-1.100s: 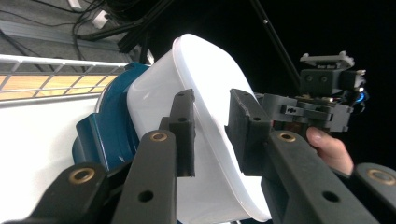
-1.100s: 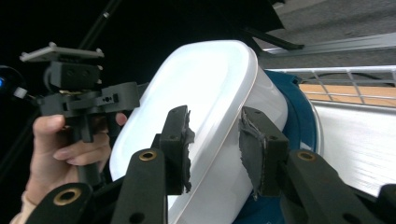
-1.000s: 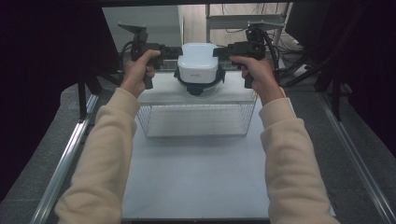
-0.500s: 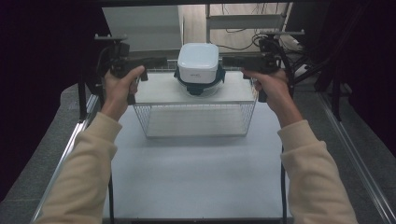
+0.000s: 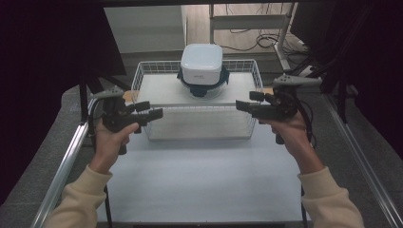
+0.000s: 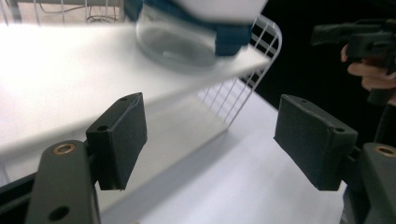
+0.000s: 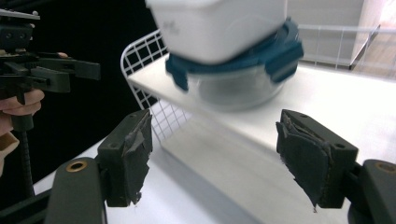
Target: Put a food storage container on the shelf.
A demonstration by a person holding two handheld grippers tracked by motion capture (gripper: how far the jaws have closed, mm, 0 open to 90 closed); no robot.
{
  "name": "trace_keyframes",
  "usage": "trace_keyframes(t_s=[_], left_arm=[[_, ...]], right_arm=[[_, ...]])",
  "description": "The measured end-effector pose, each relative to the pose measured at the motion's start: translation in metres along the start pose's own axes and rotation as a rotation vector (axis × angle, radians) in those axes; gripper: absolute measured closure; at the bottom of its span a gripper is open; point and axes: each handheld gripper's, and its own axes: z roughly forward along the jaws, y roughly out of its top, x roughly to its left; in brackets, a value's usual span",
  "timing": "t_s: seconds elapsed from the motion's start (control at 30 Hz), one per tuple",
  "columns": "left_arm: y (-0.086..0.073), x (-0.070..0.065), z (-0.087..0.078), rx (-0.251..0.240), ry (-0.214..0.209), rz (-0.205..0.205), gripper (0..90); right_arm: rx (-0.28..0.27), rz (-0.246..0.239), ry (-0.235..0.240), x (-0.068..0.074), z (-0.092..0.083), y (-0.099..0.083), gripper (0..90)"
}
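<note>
two black-padded grippers, left gripper (image 5: 159,113) and right gripper (image 5: 239,105), jaws just opened wide and empty, flanking white wire basket (image 5: 142,71) whose flat board carries stacked white tub (image 5: 201,61) on blue-clipped glass container (image 5: 203,89).

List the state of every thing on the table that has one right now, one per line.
Left tongs: open, nothing between the jaws, which have just been opening.
Right tongs: open, empty, jaws just been opening.
Container: lid on, blue clasps down, resting on the board.
Wire basket: upright, board across it.
</note>
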Motion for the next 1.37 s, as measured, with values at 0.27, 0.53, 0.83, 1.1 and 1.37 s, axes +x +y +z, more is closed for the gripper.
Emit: trace_keyframes(t_s=[0.27,0.53,0.83,1.1,1.37], left_arm=[[-0.053,-0.003,-0.004,0.054,0.032,0.015,21.4],[-0.1,-0.002,0.006,0.117,0.048,-0.009,20.8],[-0.123,-0.004,0.028,0.202,0.068,-0.001,19.6],[-0.125,-0.006,0.028,0.19,0.061,-0.01,20.0],[-0.13,-0.007,0.025,0.19,0.072,-0.009,19.7]], right_arm=[[0.025,-0.036,-0.005,0.007,-0.008,-0.054,25.9],[0.062,0.011,-0.014,0.0,-0.005,-0.106,25.7],[0.174,0.007,-0.046,-0.002,0.007,-0.153,24.8],[0.174,0.007,-0.057,-0.004,0.006,-0.156,24.7],[0.172,-0.005,-0.067,-0.003,0.005,-0.161,20.2]])
